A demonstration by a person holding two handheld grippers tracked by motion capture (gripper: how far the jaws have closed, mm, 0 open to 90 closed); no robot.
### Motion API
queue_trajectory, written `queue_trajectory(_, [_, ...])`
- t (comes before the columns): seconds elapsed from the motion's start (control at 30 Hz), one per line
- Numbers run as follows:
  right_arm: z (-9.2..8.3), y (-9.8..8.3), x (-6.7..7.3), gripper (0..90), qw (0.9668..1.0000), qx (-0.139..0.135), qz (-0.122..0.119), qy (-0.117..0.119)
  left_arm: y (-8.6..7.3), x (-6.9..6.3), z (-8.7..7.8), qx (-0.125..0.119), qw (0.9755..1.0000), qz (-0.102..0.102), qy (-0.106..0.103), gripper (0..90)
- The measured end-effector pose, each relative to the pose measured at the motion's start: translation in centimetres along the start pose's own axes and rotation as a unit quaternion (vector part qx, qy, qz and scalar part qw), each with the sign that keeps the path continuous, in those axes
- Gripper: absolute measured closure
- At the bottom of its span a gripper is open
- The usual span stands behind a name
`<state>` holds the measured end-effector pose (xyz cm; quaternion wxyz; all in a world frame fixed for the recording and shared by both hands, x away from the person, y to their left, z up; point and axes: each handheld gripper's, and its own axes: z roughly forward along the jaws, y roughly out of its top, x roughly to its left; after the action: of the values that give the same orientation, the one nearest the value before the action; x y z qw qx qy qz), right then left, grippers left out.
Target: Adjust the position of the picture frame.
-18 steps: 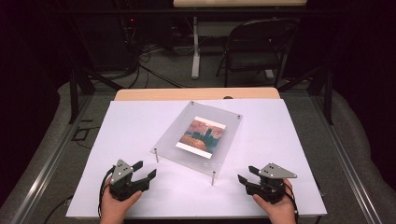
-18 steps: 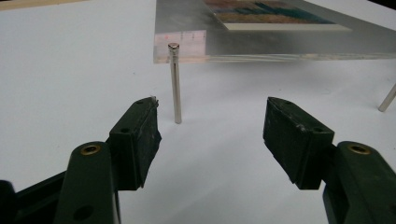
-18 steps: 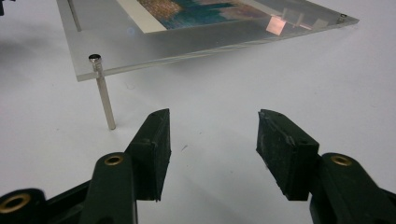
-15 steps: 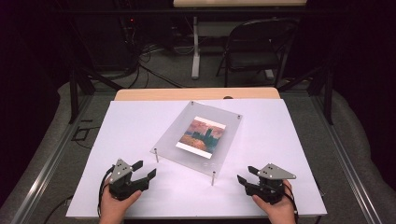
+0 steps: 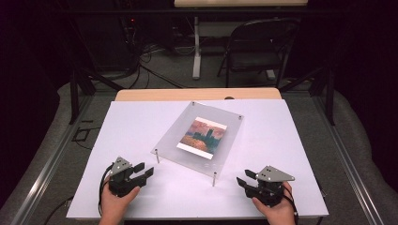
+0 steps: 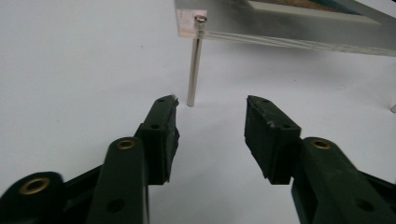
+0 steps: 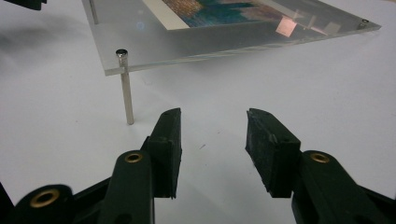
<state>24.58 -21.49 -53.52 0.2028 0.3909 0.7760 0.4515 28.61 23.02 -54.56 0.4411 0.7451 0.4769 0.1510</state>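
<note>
Left gripper [image 5: 142,169] sits low at the near-left of the table [image 5: 141,126], held in the person's left hand [image 5: 115,202]; jaws apart, nothing between them. In the left gripper view [image 6: 211,105] the jaws point toward a thin metal standoff post [image 6: 193,70] that stands just beyond the left jaw tip, apart from it.

Right gripper [image 5: 244,181] rests at the near-right of the table in the right hand [image 5: 274,212], grey three-cornered plate [image 5: 274,174] on top; jaws likewise spread and empty. In the right gripper view [image 7: 212,114] another post [image 7: 126,88] stands ahead and left of the jaws, not touching them.

Between and beyond the two grippers: a clear acrylic frame [image 5: 225,140], a flat transparent panel raised off the white table on metal posts at its corners, turned at an angle to the table edge. A printed picture [image 5: 202,133] in orange and teal tones lies flat in the panel's middle. The near-left post [image 5: 156,155] is near the left gripper; the near-right post [image 5: 215,178] is near the right one.

Farther out: a wooden strip [image 5: 197,93] along the table's far edge, a dark folding chair [image 5: 256,51] behind it, cables [image 5: 145,51] on the floor.
</note>
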Motion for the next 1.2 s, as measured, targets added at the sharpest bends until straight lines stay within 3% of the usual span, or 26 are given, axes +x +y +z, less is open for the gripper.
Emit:
queue_trajectory(0.2, [0.1,0.0,0.1,59.6,1.0000,0.002,0.000,0.004,0.5,0.2,1.0,0.012,0.9999,0.004,-0.005,62.8])
queue_trajectory(0.27, [0.2,0.0,0.1,61.4,1.0000,0.001,0.005,0.009,1.1,0.1,1.5,0.014,0.9997,-0.002,-0.019,65.3])
queue_trajectory(0.33, [0.2,0.0,0.1,61.8,0.9999,0.002,0.005,0.010,1.2,0.1,1.7,0.016,0.9997,0.000,-0.017,66.9])
queue_trajectory(0.4, [0.2,0.0,0.1,62.4,0.9999,0.002,0.008,0.011,1.5,-0.1,2.2,0.023,0.9997,0.012,0.001,68.0])
queue_trajectory(0.53, [0.2,0.0,0.0,62.6,0.9998,-0.001,0.017,0.012,1.9,0.5,3.1,0.033,0.9994,0.006,0.010,70.4])
queue_trajectory(0.73, [0.3,0.0,-0.2,61.0,0.9997,0.000,0.021,0.014,2.2,0.6,4.0,0.033,0.9993,0.017,0.001,71.0])
queue_trajectory(0.93, [0.4,-0.1,-0.5,59.3,0.9991,-0.001,0.039,0.017,2.5,0.4,4.8,0.045,0.9985,0.030,0.012,76.6])
queue_trajectory(1.2, [0.6,-0.2,-0.5,55.0,0.9988,0.001,0.044,0.021,2.6,0.3,5.5,0.052,0.9980,0.030,0.022,81.6])
